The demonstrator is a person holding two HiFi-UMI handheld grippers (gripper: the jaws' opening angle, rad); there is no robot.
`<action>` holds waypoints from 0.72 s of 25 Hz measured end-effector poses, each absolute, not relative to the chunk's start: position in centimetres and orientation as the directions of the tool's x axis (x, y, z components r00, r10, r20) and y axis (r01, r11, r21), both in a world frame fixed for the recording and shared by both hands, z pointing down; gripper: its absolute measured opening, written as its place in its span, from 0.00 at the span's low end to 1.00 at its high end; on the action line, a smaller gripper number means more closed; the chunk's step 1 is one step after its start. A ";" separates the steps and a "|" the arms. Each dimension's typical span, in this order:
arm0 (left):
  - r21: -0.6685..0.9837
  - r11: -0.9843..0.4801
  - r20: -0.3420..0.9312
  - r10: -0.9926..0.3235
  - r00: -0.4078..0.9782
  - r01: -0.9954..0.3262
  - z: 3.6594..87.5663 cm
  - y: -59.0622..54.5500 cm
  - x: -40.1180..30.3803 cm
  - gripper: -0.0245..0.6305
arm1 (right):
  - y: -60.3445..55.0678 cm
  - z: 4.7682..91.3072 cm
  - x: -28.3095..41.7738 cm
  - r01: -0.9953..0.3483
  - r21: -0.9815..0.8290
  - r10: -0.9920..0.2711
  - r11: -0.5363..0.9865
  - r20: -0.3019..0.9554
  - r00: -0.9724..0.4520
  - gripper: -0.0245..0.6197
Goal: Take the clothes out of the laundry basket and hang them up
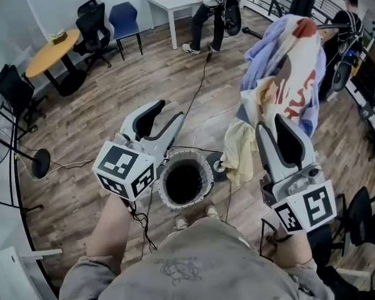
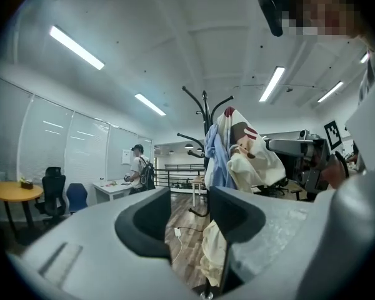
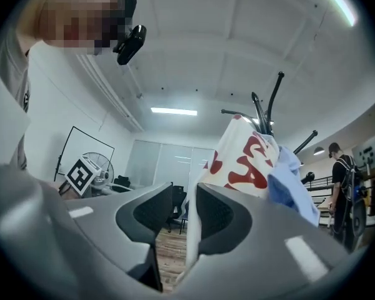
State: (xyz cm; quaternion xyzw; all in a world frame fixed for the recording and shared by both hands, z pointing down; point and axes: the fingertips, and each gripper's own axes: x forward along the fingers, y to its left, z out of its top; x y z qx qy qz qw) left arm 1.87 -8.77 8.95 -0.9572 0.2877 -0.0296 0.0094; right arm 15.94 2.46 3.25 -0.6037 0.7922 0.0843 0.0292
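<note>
— Left gripper first: how does it sit?

— Level, pointing away from me over the basket, with my bare forearm behind its marker cube. Its grey jaws stand apart with nothing between them. In the left gripper view I only see plank floor through the gap.

— And the right gripper?

— It is tipped a little upward, nose at the clothes on the rack. Its jaws are parted too. In the right gripper view an edge of the white garment runs down the gap against one jaw. The other pad is clear of it, so I have no grip there.

— What are the clothes like?

— Soft and draped in folds over black curved hooks. The white garment hangs beside a pale blue garment, and a cream cloth hangs lowest, just beside the right gripper.

— And the basket?

— It is round, with a pale mesh rim, and stands on the wood floor by my feet. Its inside is dark, so I cannot tell what is in it.

— Any writing?

— Large red letters on the white garment, folded over, so I cannot read them. Both cubes carry black-and-white square markers.
</note>
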 end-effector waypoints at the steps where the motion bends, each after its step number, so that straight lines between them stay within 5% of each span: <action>1: -0.039 -0.824 0.063 -0.567 0.821 -0.566 9.6 -8.8 1.0 0.33 | 2.1 3.4 15.3 -0.960 0.102 -0.950 0.260 -0.149 -0.273 0.26; 10: 0.011 -0.703 0.133 -0.703 0.698 -0.711 13.7 -8.3 -5.0 0.33 | 0.8 3.8 12.6 -0.933 0.291 -0.934 0.214 -0.218 -0.283 0.30; 18: 0.037 -0.616 0.165 -0.773 0.612 -0.787 15.4 -7.3 -9.3 0.32 | 0.6 5.1 10.3 -0.933 0.292 -0.914 0.209 -0.281 -0.293 0.47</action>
